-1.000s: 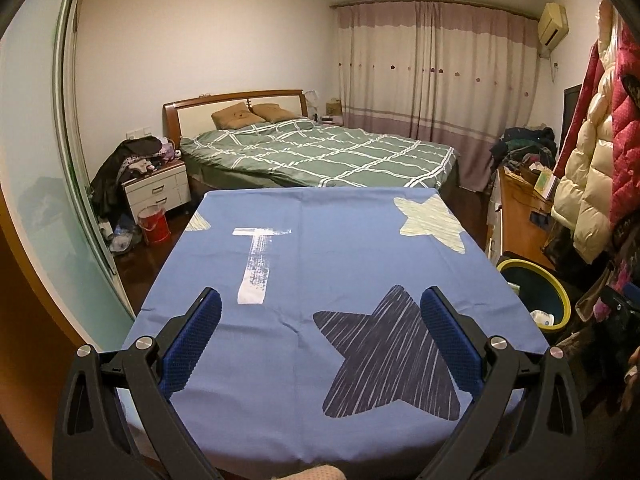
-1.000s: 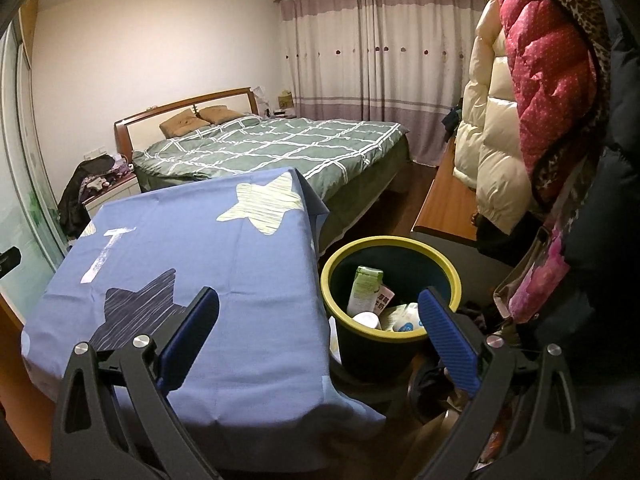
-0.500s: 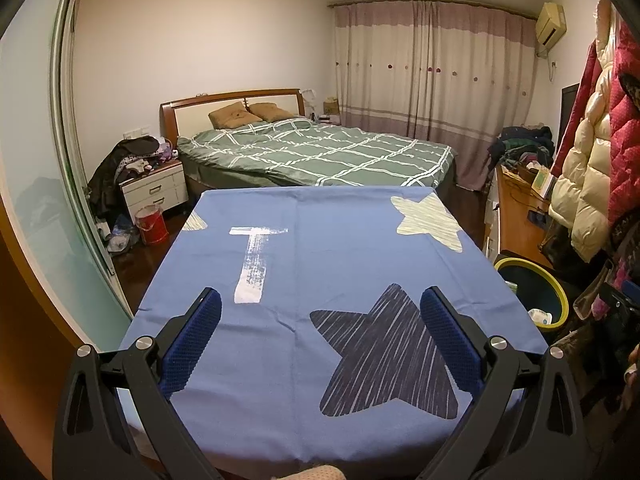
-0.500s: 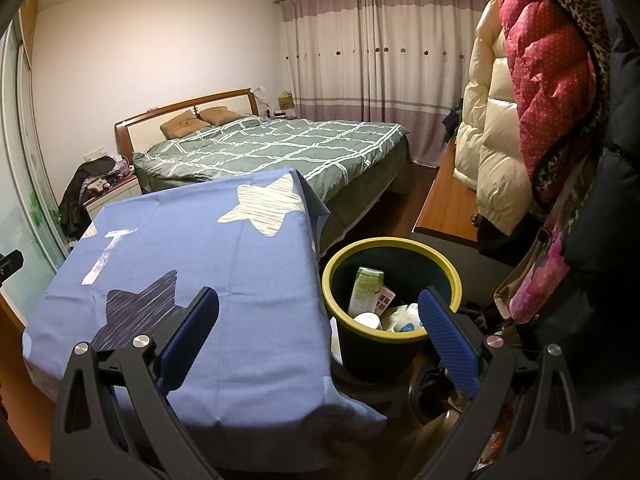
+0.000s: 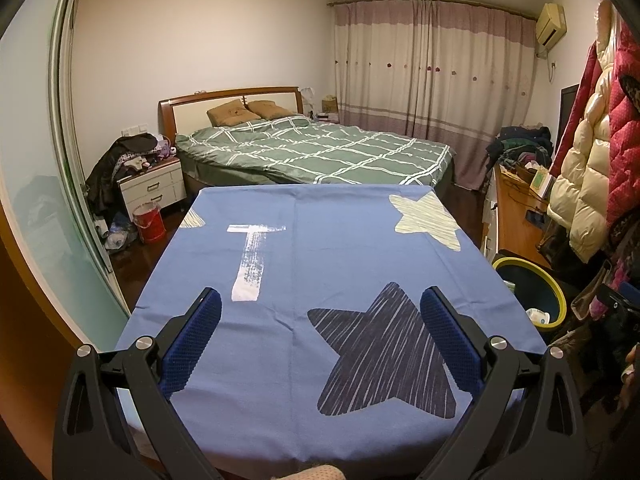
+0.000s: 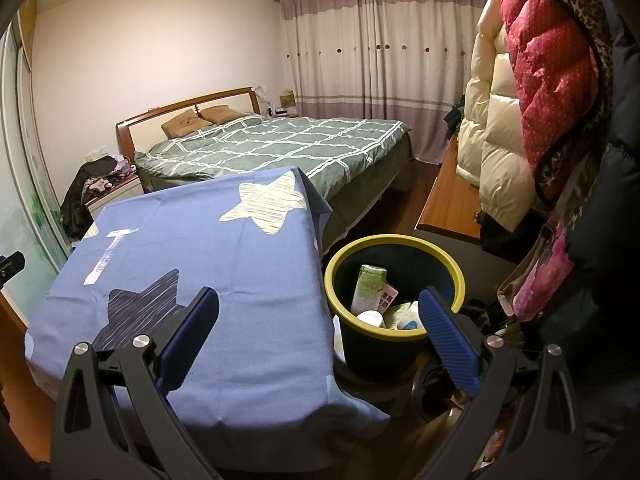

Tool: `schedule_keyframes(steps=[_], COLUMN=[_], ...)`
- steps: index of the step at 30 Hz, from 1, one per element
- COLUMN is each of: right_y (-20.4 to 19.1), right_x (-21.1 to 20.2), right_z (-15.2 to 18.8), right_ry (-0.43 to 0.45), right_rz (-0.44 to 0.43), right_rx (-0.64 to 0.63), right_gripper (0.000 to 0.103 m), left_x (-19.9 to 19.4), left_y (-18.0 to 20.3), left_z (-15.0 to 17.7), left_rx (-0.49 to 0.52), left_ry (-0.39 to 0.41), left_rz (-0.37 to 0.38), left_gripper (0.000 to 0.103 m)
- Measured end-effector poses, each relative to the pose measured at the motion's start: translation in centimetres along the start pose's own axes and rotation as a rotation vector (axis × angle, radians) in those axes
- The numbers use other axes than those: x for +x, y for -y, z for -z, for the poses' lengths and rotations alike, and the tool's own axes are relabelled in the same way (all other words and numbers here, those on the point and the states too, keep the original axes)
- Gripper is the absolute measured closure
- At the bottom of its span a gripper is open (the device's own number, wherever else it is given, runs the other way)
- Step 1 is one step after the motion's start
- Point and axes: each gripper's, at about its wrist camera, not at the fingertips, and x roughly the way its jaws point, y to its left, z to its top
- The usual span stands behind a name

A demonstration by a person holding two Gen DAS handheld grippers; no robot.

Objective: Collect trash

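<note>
Right gripper [image 6: 319, 304] spread wide and empty, the yellow-rimmed bin [image 6: 456, 270] just ahead toward its right finger, green carton [image 6: 369, 286] and other trash inside. Left gripper [image 5: 321, 305] also wide, empty, above the blue star tablecloth [image 5: 320, 248], bin far right.

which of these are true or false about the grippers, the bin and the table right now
1. Both grippers are open and hold nothing. True: the left gripper and the right gripper have their jaws spread wide.
2. The trash bin is empty. False: it holds a green-and-white carton and other packaging.
3. The bin stands on the floor beside the table. True.
4. Trash lies on the blue tablecloth. False: only printed stars and a T show on it.
5. The bin's rim is red. False: it is yellow.
</note>
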Motion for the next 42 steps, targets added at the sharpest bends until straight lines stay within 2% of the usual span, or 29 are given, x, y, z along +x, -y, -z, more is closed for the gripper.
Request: schedule_keyframes(steps=[42], right_y=[-0.36], right_x=[0.04], right_z=[0.26], right_ry=[-0.002], right_rz=[-0.003], right_rx=[0.003], right_gripper=[0.008], left_x=[0.3], left_y=[0.31], left_z=[0.3], left_rx=[-0.002], left_ry=[-0.01], left_rz=[0.006], left_gripper=[0.005])
